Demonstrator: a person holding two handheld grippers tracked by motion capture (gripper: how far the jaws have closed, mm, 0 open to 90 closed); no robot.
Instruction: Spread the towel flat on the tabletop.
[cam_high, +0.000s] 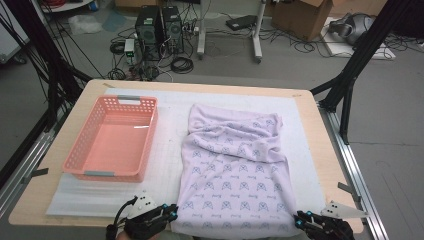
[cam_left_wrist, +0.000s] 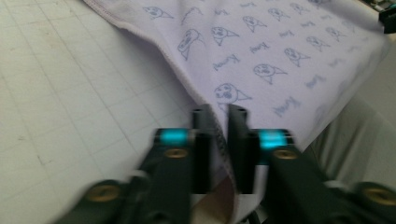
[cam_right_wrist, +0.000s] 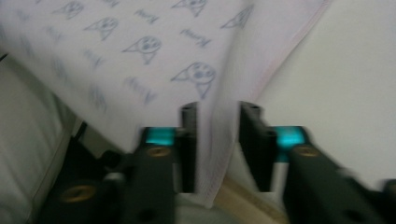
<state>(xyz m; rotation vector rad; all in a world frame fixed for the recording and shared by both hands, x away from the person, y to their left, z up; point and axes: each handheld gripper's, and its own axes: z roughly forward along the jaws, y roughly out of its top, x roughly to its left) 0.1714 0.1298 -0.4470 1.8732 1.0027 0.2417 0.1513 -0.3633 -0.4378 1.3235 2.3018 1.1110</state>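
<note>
Cloth: a pale lilac towel (cam_high: 232, 175) with small printed faces lies in the middle and lower right of the high view on a white mat (cam_high: 170, 150); its far end is rumpled, its near edge hangs over the table's front edge.
My left gripper (cam_high: 170, 212): bottom centre-left of the high view, at the towel's near left corner. The jaws stand slightly apart with the towel's hem between them; the pads do not press it.
My right gripper (cam_high: 300, 220): bottom right, at the near right corner. The jaws are spread, with the towel's edge loose between them.
Basket: a pink plastic basket (cam_high: 80, 150) sits left of the towel, apart from it.
Table: a wooden top (cam_high: 320, 150) shows around the mat.
</note>
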